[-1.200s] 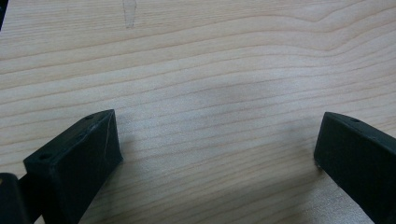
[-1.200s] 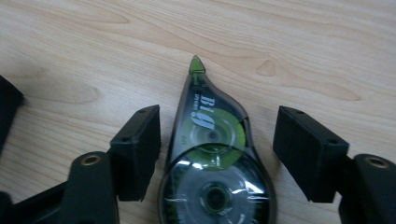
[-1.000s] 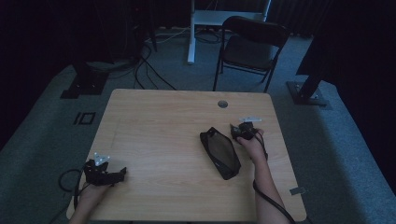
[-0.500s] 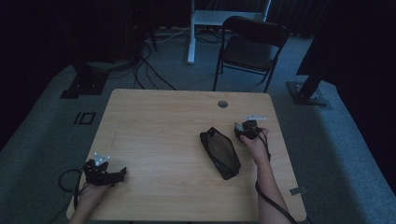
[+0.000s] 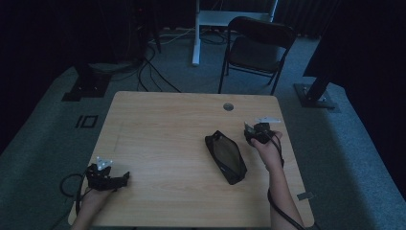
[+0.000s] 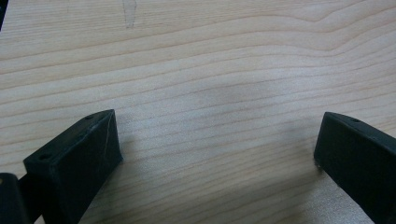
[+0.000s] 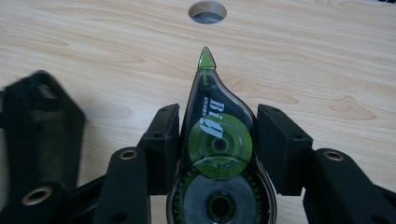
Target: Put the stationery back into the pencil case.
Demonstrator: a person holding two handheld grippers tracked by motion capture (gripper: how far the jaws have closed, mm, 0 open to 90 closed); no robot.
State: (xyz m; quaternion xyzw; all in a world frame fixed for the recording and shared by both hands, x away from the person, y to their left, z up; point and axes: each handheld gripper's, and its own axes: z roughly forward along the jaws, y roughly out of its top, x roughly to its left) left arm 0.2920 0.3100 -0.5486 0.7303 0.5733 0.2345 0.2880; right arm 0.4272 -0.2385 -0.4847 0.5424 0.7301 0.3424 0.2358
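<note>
My right gripper hovers over the table's right side, just right of a black zipped pouch. In the right gripper view its jaws are shut on a green see-through correction tape dispenser, whose pointed tip faces away from me. The pouch lies blurred at the left of that view. My left gripper rests at the table's front left corner. Its jaws stand wide open over bare wood with nothing between them.
A round cable hole sits near the wooden table's far edge, ahead of the dispenser tip. Behind the table stand a black folding chair and a white desk leg. Cables lie on the grey floor.
My right gripper has risen a little with the dispenser in it, drifting slightly away from the pouch. The left gripper and the pouch have not moved.
</note>
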